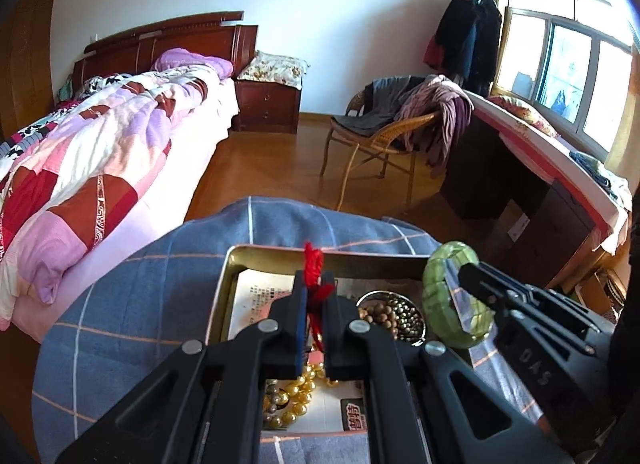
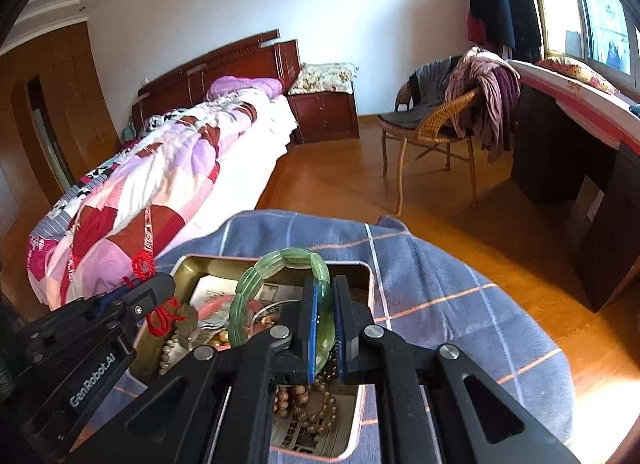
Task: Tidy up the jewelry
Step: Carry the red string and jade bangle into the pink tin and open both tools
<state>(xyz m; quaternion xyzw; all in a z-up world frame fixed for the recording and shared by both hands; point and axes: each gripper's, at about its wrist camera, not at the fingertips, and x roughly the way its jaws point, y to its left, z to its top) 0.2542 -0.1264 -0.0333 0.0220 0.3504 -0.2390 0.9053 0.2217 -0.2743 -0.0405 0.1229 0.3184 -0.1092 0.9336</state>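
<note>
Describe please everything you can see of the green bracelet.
The green bracelet is a ring of oblong, translucent pale-green segments that look like jade or glass, glossy in the light. The right gripper is shut on its near side, so it stands nearly upright above the open metal tin that holds other beads. Only the two blue-padded fingers touch it; it hangs clear of the tin's contents. In the left wrist view it shows at the right.
</note>
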